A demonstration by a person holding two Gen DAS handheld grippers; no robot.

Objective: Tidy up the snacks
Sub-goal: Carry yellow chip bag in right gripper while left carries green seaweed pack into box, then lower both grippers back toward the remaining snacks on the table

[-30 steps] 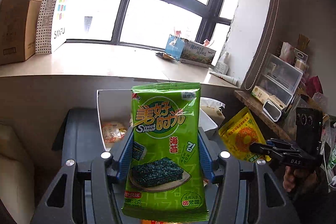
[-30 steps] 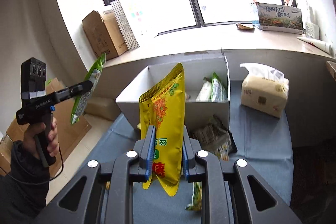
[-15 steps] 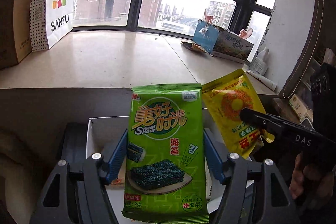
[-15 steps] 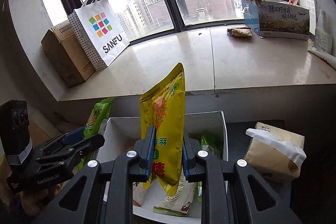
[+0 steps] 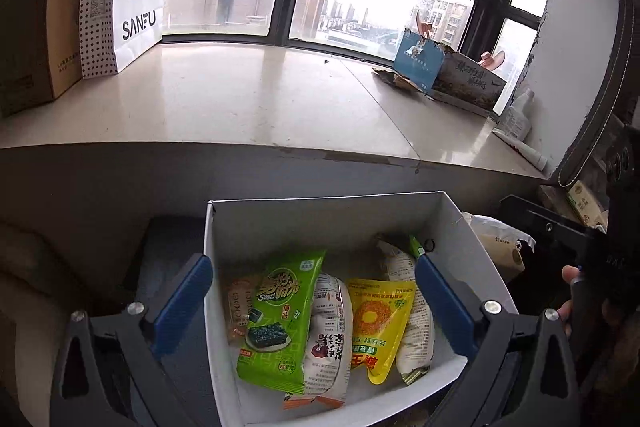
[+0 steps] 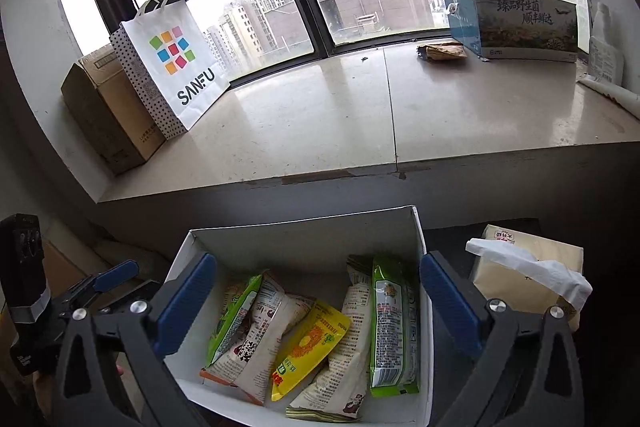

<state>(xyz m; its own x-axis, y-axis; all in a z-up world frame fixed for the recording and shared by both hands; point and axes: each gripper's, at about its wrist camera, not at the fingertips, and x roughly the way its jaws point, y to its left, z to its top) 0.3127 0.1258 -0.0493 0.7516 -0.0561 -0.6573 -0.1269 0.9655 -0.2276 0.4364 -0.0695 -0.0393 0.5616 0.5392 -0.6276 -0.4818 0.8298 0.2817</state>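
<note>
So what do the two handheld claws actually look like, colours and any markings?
Both match: black angular frames with triangular cut-outs, silver round bolts and blue ribbed finger pads. The left claw and right claw show this up close. Seen from the side, the right claw's handle carries faint lettering, and the left claw's has a grey band, white lettering and a black block with small round lenses on top.

White box (image 5: 280,223) was open-topped; snack packets (image 5: 316,323) crowded its floor. Tissue pack (image 6: 528,275) stood just right of it. Windowsill (image 6: 460,115) behind lay mostly bare.
</note>
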